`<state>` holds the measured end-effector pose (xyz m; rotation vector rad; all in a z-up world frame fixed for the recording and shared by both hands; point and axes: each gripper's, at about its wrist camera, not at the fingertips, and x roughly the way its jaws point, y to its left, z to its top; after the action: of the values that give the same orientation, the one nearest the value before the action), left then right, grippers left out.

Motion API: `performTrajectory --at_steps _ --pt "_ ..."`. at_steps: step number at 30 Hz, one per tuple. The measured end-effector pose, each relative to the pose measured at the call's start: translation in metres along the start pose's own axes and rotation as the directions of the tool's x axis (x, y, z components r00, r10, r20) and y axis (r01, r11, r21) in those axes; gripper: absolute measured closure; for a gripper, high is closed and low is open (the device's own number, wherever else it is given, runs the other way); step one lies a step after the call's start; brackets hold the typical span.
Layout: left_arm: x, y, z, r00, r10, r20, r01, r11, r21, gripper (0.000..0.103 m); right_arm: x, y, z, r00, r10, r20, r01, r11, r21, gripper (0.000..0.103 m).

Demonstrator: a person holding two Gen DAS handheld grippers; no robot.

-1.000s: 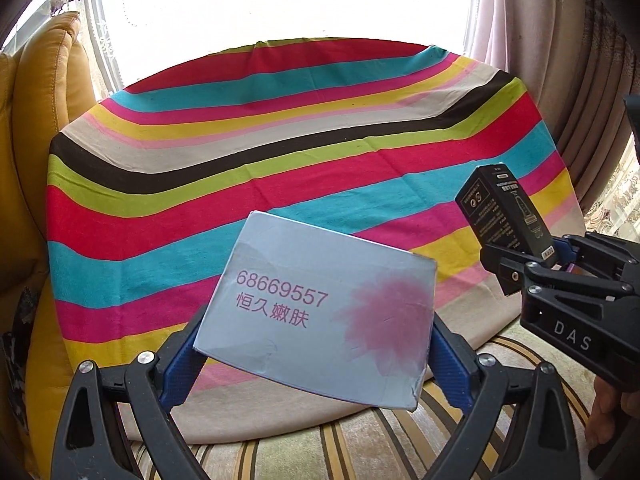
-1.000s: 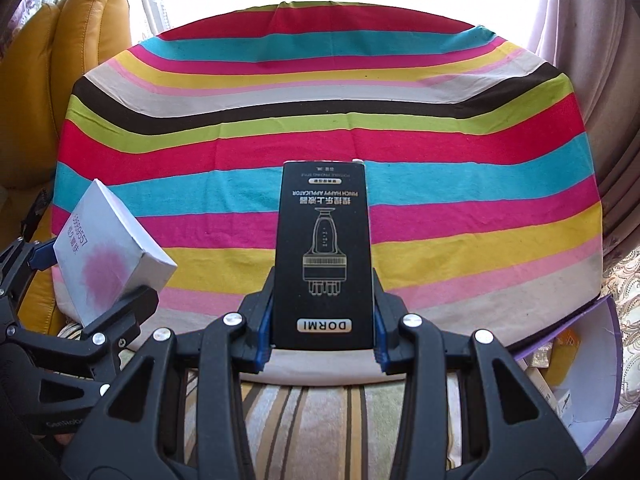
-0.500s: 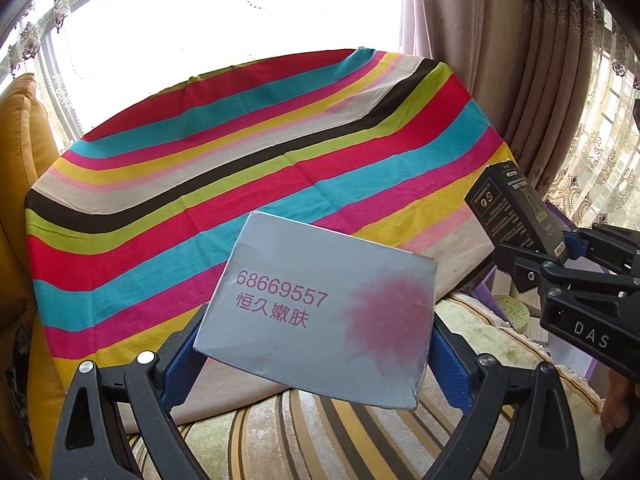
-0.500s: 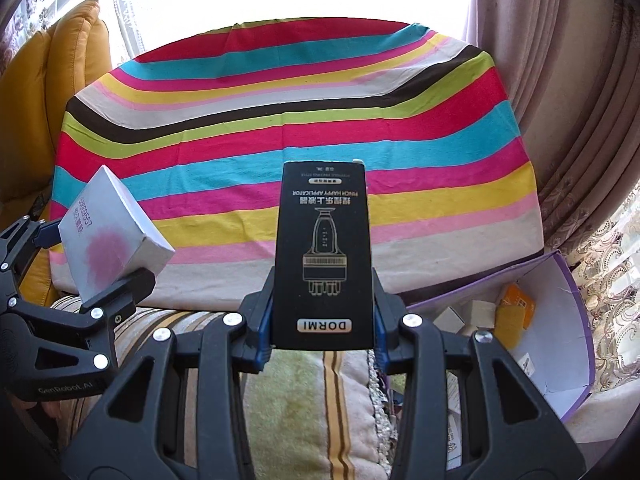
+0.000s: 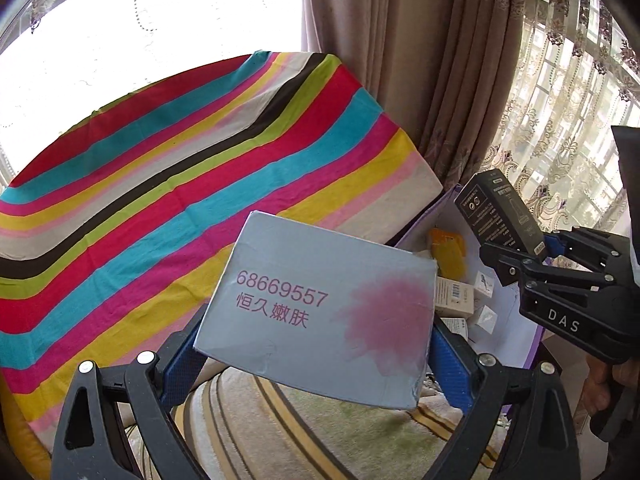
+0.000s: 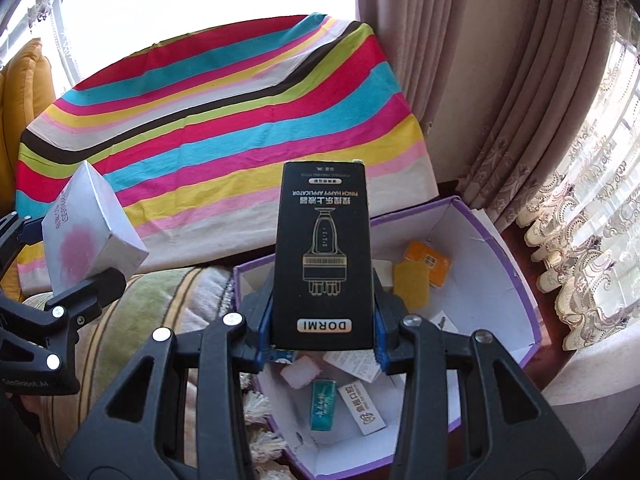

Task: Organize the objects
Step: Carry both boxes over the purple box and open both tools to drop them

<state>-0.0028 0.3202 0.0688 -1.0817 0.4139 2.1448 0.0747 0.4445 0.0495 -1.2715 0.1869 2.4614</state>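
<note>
Partly done, by my reading: the purple bin (image 6: 500, 248) already holds several small packets, among them orange ones at its far side and a teal one at its near side. Two items are not yet in: the black box (image 6: 324, 256), pinched in the right claw (image 6: 322, 334) above the bin, and the grey box (image 5: 320, 304), pinched in the left claw (image 5: 308, 364) left of the bin. Both remain to be released inside.

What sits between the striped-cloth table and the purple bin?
Right wrist view: a striped cushion with a tasselled edge fills the gap between the striped cloth and the purple bin.
</note>
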Motion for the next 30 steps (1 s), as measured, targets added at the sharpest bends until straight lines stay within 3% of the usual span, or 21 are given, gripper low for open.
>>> performTrajectory --at_steps 13,23,30 --pt "0.036 -0.079 0.012 0.987 -0.130 -0.094 0.139 0.986 0.088 0.005 0.002 -0.081 -0.024 0.989 -0.147 -0.034 0.149 0.986 0.074 0.060" --pt "0.059 -0.099 0.019 0.966 -0.202 -0.161 0.212 0.976 0.044 0.004 0.002 -0.102 -0.029 0.982 -0.183 -0.038 0.185 0.978 0.095 0.059" --pt "0.057 -0.095 0.015 0.955 -0.226 -0.191 0.228 0.974 -0.012 0.004 -0.004 -0.103 -0.030 0.983 -0.184 -0.022 0.185 0.978 0.098 0.035"
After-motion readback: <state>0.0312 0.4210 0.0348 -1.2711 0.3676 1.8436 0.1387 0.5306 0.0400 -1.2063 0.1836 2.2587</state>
